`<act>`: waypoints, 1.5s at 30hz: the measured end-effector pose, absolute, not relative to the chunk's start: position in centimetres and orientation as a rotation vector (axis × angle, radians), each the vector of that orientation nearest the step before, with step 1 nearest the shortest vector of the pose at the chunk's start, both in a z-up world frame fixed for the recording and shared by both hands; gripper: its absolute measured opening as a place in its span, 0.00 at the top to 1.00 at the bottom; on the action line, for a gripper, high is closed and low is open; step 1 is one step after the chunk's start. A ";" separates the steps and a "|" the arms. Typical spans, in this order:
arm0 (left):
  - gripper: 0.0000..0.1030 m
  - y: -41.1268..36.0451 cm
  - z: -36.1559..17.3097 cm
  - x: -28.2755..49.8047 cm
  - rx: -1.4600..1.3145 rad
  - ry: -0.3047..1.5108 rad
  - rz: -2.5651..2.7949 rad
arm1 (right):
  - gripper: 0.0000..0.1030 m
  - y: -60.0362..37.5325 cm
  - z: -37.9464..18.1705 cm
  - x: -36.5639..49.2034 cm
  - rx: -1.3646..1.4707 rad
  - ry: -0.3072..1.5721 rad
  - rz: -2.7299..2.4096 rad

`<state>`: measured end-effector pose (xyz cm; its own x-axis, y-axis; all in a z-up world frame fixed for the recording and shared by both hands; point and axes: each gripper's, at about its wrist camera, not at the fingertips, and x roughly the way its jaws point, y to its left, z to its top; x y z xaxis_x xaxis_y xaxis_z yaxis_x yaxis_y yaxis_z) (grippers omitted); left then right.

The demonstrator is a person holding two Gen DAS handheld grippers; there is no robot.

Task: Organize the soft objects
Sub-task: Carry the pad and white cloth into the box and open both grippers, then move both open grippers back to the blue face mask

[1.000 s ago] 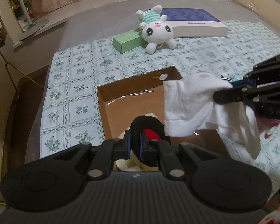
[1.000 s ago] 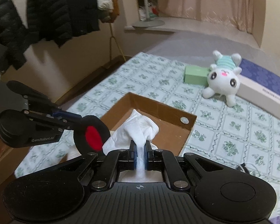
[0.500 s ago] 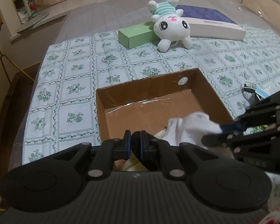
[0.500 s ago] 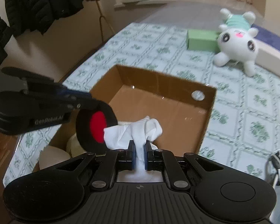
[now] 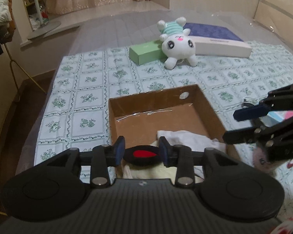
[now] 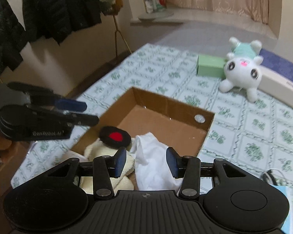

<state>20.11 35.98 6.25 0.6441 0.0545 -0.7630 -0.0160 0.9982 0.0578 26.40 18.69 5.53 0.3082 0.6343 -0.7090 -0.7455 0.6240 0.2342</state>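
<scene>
While both grippers are letting go, task is sitting partway done.

Left wrist view: left gripper (image 5: 142, 153) jaws just opening, gripping nothing; black-red plush (image 5: 141, 154) lying loose between pads, inside box (image 5: 211, 107). White cloth (image 5: 187, 139) lying at box's 5 o'clock corner. Right gripper (image 5: 242, 124) hovering at 3 o'clock.

Right wrist view: right gripper (image 6: 146, 161) jaws just opening, cloth (image 6: 152, 161) released, resting in box. Bunny (image 6: 242, 72) still waiting outside at 1 o'clock, leaning on green carton (image 6: 210, 68).

Green box (image 5: 145, 54) and flat blue-topped box (image 5: 220, 42) on floral cloth (image 5: 87, 97) — dark jackets (image 6: 48, 9) hanging beyond
</scene>
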 end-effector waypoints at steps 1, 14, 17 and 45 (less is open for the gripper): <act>0.64 35.5 6.6 19.5 0.047 0.863 0.039 | 0.55 18.1 6.2 25.9 -0.142 0.854 0.916; 0.36 27.4 9.2 10.2 0.008 0.684 0.040 | 0.43 6.0 10.6 18.3 -0.039 0.715 0.854; 0.32 25.3 9.0 8.3 -0.017 0.658 0.035 | 0.41 2.8 10.5 16.6 -0.034 0.688 0.817; 0.23 13.6 4.9 3.1 -0.101 0.608 0.043 | 0.38 -18.9 4.3 12.2 0.172 0.768 0.490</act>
<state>3.12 13.56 4.95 0.8203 0.0109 -0.5719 -0.0703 0.9942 -0.0819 12.17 -18.91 4.29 0.6137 0.4842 -0.6236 -0.3615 0.8745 0.3232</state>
